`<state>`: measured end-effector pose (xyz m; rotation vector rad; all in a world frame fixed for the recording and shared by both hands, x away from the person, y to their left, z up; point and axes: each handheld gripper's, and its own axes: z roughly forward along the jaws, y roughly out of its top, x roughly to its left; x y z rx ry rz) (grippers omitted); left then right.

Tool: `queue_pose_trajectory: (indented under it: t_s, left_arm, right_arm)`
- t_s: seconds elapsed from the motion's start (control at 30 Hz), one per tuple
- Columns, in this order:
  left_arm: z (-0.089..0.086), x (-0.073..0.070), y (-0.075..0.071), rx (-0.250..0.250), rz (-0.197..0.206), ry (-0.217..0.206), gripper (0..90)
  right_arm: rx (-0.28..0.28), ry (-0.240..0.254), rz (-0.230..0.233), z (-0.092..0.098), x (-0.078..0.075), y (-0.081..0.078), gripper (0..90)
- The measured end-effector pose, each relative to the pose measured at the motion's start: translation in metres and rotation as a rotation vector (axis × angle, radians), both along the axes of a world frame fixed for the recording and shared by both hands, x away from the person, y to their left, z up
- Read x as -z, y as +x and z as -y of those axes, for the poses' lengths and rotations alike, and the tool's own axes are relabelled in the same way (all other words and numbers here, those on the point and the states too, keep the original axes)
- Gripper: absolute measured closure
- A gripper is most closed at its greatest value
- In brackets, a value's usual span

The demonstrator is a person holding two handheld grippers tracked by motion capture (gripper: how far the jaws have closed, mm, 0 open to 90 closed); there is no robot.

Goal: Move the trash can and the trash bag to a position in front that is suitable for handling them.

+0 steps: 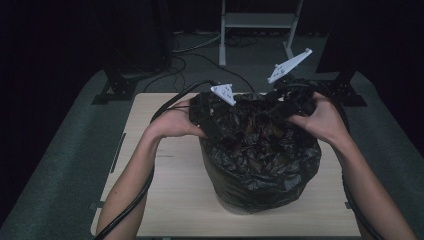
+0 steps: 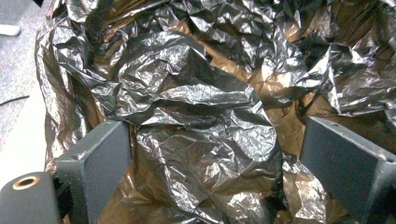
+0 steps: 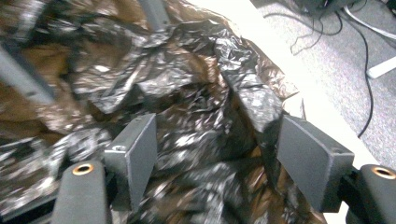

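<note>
Your table [image 1: 165, 210] is a pale wood-grain top, bare around the bag, standing on grey carpet [image 1: 65, 150] in a dark room. Beyond your grippers, black cables [image 1: 195, 47] trail across the floor past a white metal frame [image 1: 257, 22]; dark stand legs [image 1: 112, 82] sit out to either side. A faint line of print marks the tabletop just below your left wrist, too small to read.

The black bin bag [image 1: 262, 160], crumpled and glossy with brown glints, stands upright mid-table, directly under both grippers.

Your left gripper [image 2: 215, 158] points into the bag's mouth, jaws spread wide, a fold of film bulging between them; whether either jaw touches the film cannot be told.

Your right gripper [image 3: 217, 154] is likewise parted, jaws set to either side of a ridge of the bag's rim, not closed on it. The table edge and carpet lie just beyond its right jaw.
</note>
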<state>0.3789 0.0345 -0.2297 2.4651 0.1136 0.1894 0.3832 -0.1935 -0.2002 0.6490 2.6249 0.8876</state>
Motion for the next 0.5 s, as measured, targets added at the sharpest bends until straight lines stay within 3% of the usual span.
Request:
queue_pose_trajectory:
  t_s: [0.2,0.5]
  left_arm:
    - [-0.004,0.002,-0.001,0.002,0.000,0.006,8.3]
    - [-0.005,0.002,-0.003,0.002,0.001,-0.003,8.3]
  right_arm:
    - [-0.001,-0.014,-0.109,-0.005,0.019,0.016,29.7]
    - [0.006,-0.068,-0.264,-0.001,0.035,0.019,34.1]
